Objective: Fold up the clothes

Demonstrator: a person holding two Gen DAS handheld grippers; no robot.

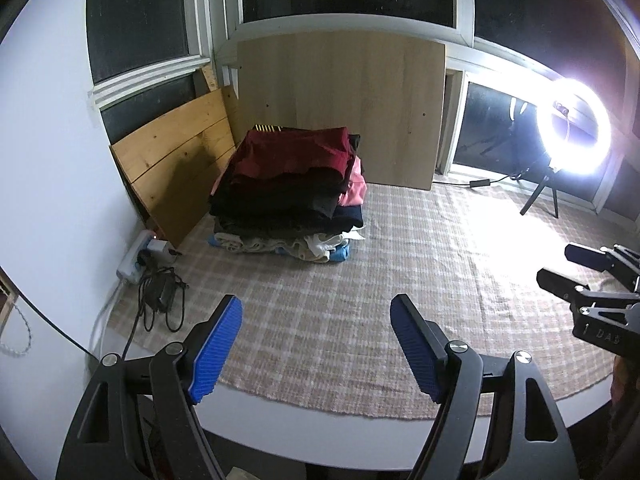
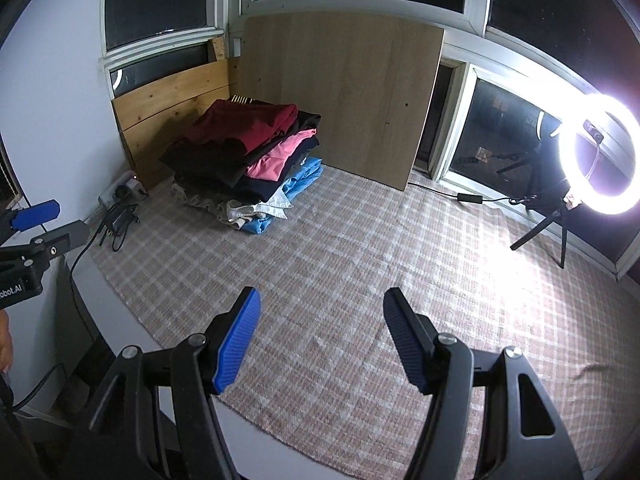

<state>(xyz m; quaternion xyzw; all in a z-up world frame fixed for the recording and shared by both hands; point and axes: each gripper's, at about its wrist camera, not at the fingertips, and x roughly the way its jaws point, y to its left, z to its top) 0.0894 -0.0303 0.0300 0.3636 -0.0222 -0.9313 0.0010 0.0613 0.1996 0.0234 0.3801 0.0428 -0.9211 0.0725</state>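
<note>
Currently we hold our left gripper (image 1: pixel 316 344) and right gripper (image 2: pixel 320 336) above the checked mat (image 2: pixel 340 280), fingers spread wide on both, gripping nothing. Far back, the stack of folded clothes (image 1: pixel 292 192) sits on the mat's rear-left corner, beside wooden boards (image 1: pixel 340 108).

- The left gripper (image 1: pixel 316 348) is held out in front of its own camera, its two black arms spreading apart like a V.
- Its jaws stand wide apart, with nothing between the ridged blue pads (image 1: pixel 218 350).
- The right gripper (image 2: pixel 320 340) is posed the same way, jaws spread wide and holding nothing.
- Its blue pads (image 2: pixel 238 346) face each other across the gap.
- Each gripper appears at the edge of the other's view, so the two are side by side and apart.
</note>
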